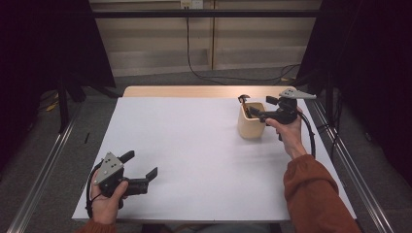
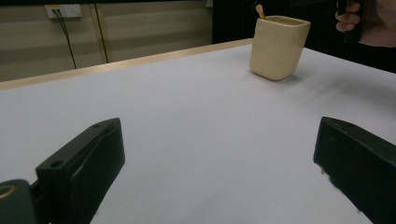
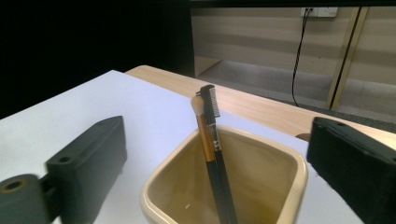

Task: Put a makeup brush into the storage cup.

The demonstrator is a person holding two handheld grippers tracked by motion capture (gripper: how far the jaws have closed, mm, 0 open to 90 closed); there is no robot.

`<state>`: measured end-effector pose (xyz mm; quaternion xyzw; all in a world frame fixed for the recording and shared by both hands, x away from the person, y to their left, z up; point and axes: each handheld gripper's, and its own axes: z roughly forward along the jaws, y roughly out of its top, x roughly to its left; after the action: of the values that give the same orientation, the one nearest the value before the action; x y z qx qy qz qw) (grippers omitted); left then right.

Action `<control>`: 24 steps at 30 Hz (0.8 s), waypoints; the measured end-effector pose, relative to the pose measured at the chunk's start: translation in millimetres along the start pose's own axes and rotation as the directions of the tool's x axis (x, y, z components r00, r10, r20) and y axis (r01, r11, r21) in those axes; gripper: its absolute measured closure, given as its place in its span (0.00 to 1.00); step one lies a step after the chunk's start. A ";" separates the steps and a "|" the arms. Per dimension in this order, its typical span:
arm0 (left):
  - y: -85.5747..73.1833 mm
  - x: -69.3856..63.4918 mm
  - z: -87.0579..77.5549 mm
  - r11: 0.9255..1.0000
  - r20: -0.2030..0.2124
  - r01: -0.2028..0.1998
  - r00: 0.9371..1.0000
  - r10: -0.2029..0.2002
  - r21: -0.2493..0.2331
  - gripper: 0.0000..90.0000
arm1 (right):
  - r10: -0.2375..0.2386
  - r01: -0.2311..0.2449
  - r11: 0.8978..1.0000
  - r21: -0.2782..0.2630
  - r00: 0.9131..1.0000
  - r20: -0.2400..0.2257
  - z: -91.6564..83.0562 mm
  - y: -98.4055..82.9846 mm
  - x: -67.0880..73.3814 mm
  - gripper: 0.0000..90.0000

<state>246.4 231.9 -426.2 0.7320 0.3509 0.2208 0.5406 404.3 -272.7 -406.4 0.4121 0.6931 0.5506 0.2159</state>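
Just below the wide-open right gripper: brush in cup.

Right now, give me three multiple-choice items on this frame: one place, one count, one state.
1. Where does the cream cup stand on the table?
A. far right part
B. near left corner
C. dead centre

2. How many brushes stand in the cup?
A. none
B. two
C. five

3. How are the right tongs?
A. shut on the cup rim
B. shut on a brush
C. open over the cup

Key: 1 A, the high view puts it by the right hand. 2 B, a comb brush and a tan-tipped brush lean together. 3 C, jaws apart, nothing pinched.
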 end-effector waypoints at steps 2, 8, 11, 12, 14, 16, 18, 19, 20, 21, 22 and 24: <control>0.2 -0.4 -0.3 1.000 0.000 -0.002 1.000 0.002 -0.001 0.02 | -0.004 0.004 1.000 -0.002 1.000 0.001 -0.5 0.6 1.8 0.00; -0.3 -0.1 -3.6 1.000 0.001 -0.008 1.000 0.008 -0.006 0.02 | -0.010 0.010 1.000 0.002 1.000 -0.008 -0.8 1.0 7.4 0.00; -0.7 0.0 -4.7 1.000 0.000 -0.002 1.000 0.002 -0.009 0.02 | -0.005 0.005 1.000 -0.001 1.000 -0.003 -1.2 1.7 9.8 0.00; -0.6 0.2 -4.8 1.000 -0.001 -0.003 1.000 0.003 -0.009 0.02 | -0.006 0.006 1.000 0.001 1.000 -0.005 -1.4 1.9 10.6 0.00; -0.3 0.2 -4.6 1.000 -0.001 -0.004 1.000 0.004 -0.009 0.02 | -0.005 0.005 1.000 0.003 1.000 -0.001 -1.9 1.7 12.0 0.01; -0.3 -0.2 -4.1 1.000 0.000 -0.001 1.000 0.001 -0.009 0.02 | -0.006 0.006 1.000 0.012 1.000 -0.006 -3.4 0.7 14.7 0.02; -0.1 -0.2 -3.8 1.000 -0.001 -0.003 1.000 0.003 -0.009 0.02 | -0.012 0.012 1.000 0.009 1.000 -0.001 -5.8 -0.4 16.8 0.02; -0.2 -0.2 -3.8 1.000 -0.001 -0.005 1.000 0.005 -0.007 0.02 | -0.009 0.009 1.000 0.010 1.000 0.000 -7.2 -0.8 16.9 0.02; -0.4 -0.5 -4.1 1.000 -0.001 -0.003 1.000 0.003 -0.008 0.02 | -0.004 0.004 1.000 0.011 1.000 -0.004 -9.3 -1.2 16.7 0.02; -0.3 -0.5 -4.4 1.000 -0.002 -0.003 1.000 0.003 -0.009 0.02 | -0.002 0.002 1.000 0.008 1.000 0.002 -11.2 -1.4 16.8 0.02; -0.3 -0.3 -4.6 1.000 -0.001 -0.001 1.000 0.001 -0.011 0.02 | 0.001 -0.001 1.000 0.006 1.000 0.005 -12.7 -1.7 16.9 0.02; -0.2 -0.1 -4.4 1.000 -0.002 -0.001 1.000 0.001 -0.009 0.02 | 0.004 -0.004 1.000 0.008 1.000 0.000 -16.4 -2.7 17.6 0.02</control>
<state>243.2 234.7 -425.0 0.7296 0.3499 0.2233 0.5435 381.1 -268.2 -401.3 0.4145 0.6943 0.5483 0.2133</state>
